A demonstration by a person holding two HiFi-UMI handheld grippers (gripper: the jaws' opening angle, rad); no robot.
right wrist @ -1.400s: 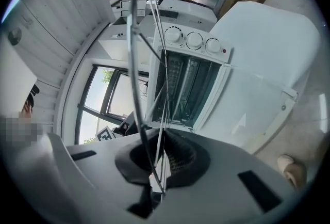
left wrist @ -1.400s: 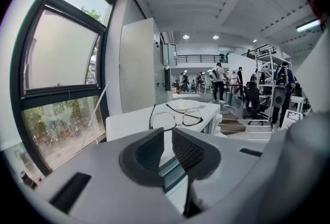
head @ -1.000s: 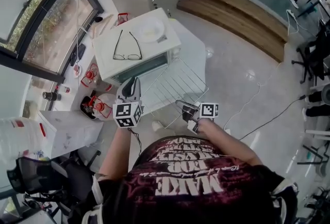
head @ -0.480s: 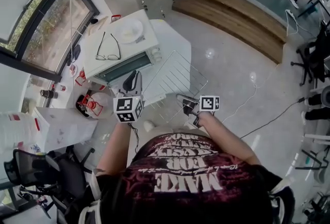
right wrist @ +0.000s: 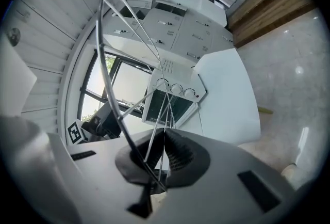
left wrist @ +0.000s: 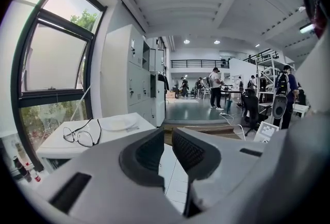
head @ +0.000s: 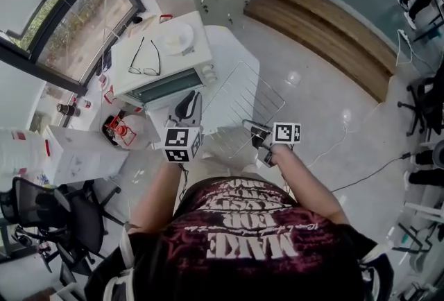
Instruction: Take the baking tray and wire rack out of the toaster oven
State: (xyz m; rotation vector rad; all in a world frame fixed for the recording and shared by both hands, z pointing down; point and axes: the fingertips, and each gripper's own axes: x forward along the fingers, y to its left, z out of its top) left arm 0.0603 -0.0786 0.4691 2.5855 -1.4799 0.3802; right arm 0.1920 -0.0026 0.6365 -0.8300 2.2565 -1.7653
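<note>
Holds the left gripper (left wrist: 167, 150) near, jaws slightly apart, empty, probably spare for the baking tray, nowhere visible. Clamps the closed right gripper (right wrist: 162, 153) on the wire rack (head: 241, 100) at its near edge, to carry it clear of the far toaster oven (head: 187, 64).

Open industrial lab hall: grey lockers (left wrist: 135, 76), mezzanine (left wrist: 198, 63), office chairs (head: 52, 216).

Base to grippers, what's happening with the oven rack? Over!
Right gripper shut on wire rack, rack outside toaster oven. Left gripper open, empty. Nothing blocking.
</note>
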